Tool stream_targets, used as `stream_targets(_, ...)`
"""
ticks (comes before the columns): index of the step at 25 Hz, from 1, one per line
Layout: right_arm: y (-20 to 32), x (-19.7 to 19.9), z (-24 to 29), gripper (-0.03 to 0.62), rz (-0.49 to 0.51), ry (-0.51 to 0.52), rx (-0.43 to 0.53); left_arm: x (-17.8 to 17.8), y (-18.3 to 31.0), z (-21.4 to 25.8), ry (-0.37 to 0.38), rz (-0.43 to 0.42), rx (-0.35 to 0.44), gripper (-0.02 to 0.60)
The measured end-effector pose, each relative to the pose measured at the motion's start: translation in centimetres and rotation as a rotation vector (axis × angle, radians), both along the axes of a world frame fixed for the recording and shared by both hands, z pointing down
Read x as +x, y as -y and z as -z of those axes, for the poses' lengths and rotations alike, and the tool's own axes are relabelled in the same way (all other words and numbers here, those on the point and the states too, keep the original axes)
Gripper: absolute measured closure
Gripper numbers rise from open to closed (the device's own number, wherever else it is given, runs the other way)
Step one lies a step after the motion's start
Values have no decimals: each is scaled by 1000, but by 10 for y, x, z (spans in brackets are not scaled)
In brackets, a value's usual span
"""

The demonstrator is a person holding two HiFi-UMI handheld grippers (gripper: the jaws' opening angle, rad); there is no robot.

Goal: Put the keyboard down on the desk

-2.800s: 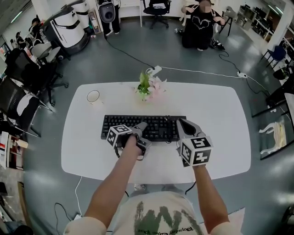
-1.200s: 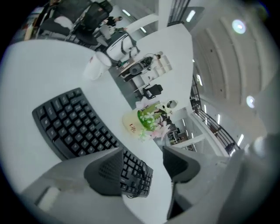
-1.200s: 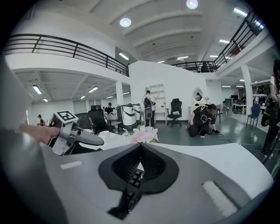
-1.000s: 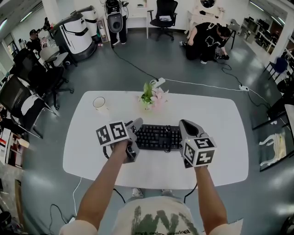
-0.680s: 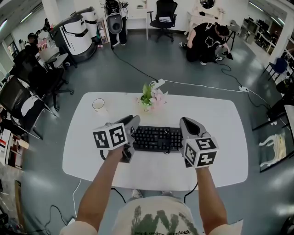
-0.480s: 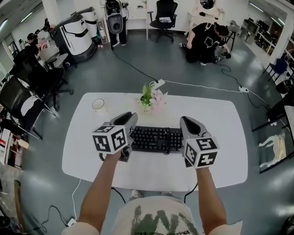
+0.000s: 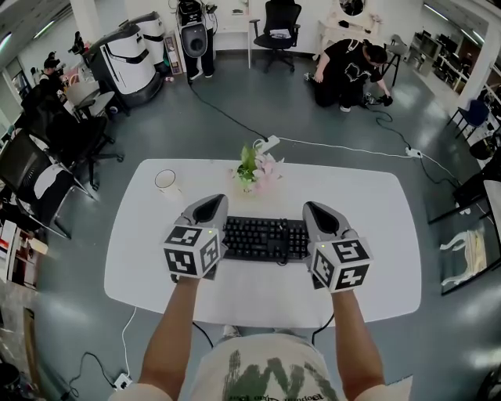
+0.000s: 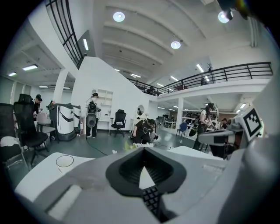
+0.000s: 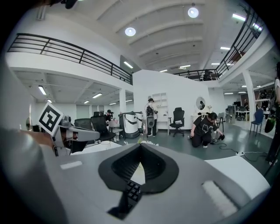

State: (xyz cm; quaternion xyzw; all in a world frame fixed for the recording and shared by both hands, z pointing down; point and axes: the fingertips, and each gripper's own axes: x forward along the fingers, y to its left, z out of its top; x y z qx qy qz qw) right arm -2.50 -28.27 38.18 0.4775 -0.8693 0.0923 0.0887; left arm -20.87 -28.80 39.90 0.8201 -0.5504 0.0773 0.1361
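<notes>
Cup and flowers stand behind the keyboard; the desk ends lie open.

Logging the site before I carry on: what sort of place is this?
Probably a large open-plan office or lab hall: a white desk with a keyboard, office chairs around the floor, and a balcony railing overhead.

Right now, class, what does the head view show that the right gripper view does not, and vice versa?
Only the head view: the person's shirt and that gripper's marker cube. Only the right gripper view: ceiling lights and the balcony railing. Both: the keyboard, the white desk, the black chair, the crouching person.
</notes>
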Motion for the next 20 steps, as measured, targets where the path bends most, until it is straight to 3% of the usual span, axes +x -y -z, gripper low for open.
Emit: stream_targets(20, 7, 7, 12, 595, -16, -23, 37, 2, 1, 0, 0, -4, -5, 578)
